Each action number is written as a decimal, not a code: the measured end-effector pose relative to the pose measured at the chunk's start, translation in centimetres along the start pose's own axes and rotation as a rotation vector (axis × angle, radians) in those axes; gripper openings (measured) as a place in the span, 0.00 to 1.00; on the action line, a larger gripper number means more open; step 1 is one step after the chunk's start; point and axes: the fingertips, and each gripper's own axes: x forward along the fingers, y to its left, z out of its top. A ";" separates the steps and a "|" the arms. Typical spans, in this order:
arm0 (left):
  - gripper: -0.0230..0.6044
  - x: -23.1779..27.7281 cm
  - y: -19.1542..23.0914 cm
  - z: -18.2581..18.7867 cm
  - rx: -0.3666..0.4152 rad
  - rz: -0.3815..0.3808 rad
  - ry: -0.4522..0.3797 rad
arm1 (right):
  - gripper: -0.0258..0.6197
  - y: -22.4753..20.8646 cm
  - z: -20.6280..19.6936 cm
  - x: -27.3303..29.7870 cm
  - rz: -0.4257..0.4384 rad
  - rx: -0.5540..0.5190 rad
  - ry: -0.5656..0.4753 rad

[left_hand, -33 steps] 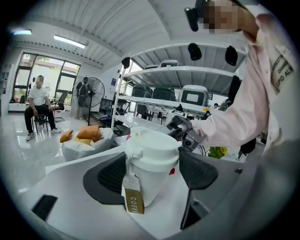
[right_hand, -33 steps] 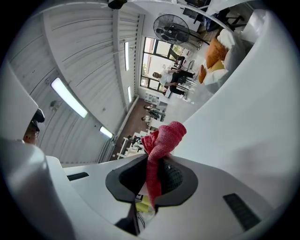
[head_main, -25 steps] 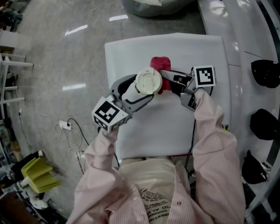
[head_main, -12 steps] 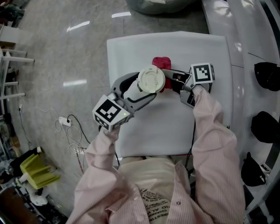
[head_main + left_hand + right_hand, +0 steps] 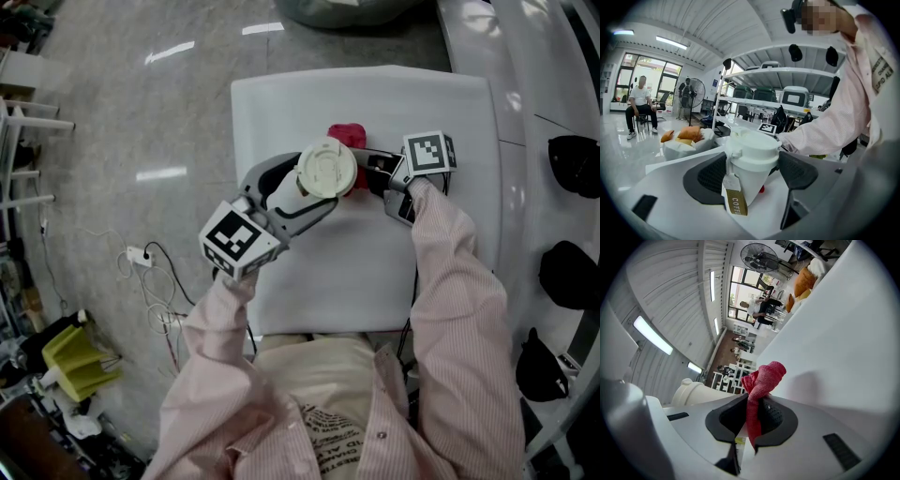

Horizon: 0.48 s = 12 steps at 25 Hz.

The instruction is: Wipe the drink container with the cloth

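White paper cup (image 5: pixel 323 172), likely light and crushable, clamped mid-body in left gripper (image 5: pixel 752 169) jaws; beside the cup, right gripper (image 5: pixel 751 418) jaws pinch soft red cloth (image 5: pixel 763 378).

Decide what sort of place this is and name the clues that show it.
Probably an open workshop or lab hall rather than a home: tall white metal shelving loaded with boxy equipment cases, a black pedestal fan, and a polished grey floor.
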 end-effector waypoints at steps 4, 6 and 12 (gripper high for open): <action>0.60 0.0 0.0 0.0 0.003 0.000 0.001 | 0.10 -0.5 -0.2 0.2 -0.021 -0.001 0.011; 0.60 -0.1 -0.1 0.0 -0.001 0.002 0.001 | 0.10 -0.8 -0.4 0.4 -0.034 -0.007 0.017; 0.60 -0.1 0.0 0.0 -0.009 0.005 0.007 | 0.10 -1.4 -0.4 0.7 -0.079 -0.034 0.023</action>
